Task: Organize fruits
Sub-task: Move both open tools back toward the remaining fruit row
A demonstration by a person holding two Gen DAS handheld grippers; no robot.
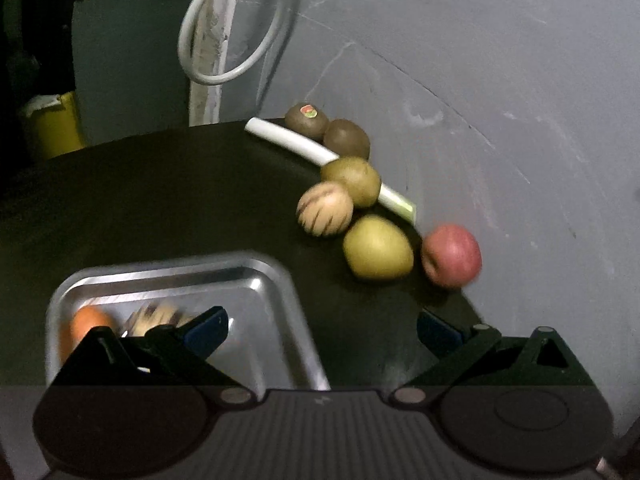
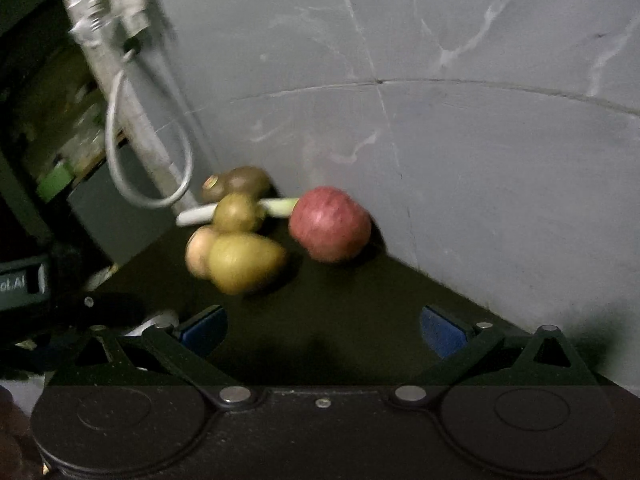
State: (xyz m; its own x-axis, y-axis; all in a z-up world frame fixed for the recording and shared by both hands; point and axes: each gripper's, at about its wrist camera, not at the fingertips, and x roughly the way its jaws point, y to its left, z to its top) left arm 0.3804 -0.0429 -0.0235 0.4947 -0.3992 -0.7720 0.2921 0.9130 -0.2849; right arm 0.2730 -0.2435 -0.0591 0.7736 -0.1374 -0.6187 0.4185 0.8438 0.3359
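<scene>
In the left wrist view a metal tray point(image 1: 276, 280) sits on the black table and holds an orange fruit point(image 1: 86, 322) and a striped pale fruit point(image 1: 154, 316). Beyond it lie a red apple point(image 1: 452, 256), a yellow-green pear point(image 1: 378, 248), a striped pale melon point(image 1: 325, 209), and three kiwis point(image 1: 352, 180) by a white leek stalk point(image 1: 292, 142). My left gripper point(image 1: 322, 330) is open and empty over the tray's right edge. In the right wrist view my right gripper point(image 2: 324, 330) is open and empty, short of the apple point(image 2: 330, 224) and pear point(image 2: 244, 262).
A grey wall point(image 1: 480, 80) stands right behind the fruit row. A white cable loop point(image 1: 224, 40) hangs at the table's far corner. A yellow container point(image 1: 52, 128) stands beyond the table's left edge. A dark device point(image 2: 24, 284) sits at the left in the right wrist view.
</scene>
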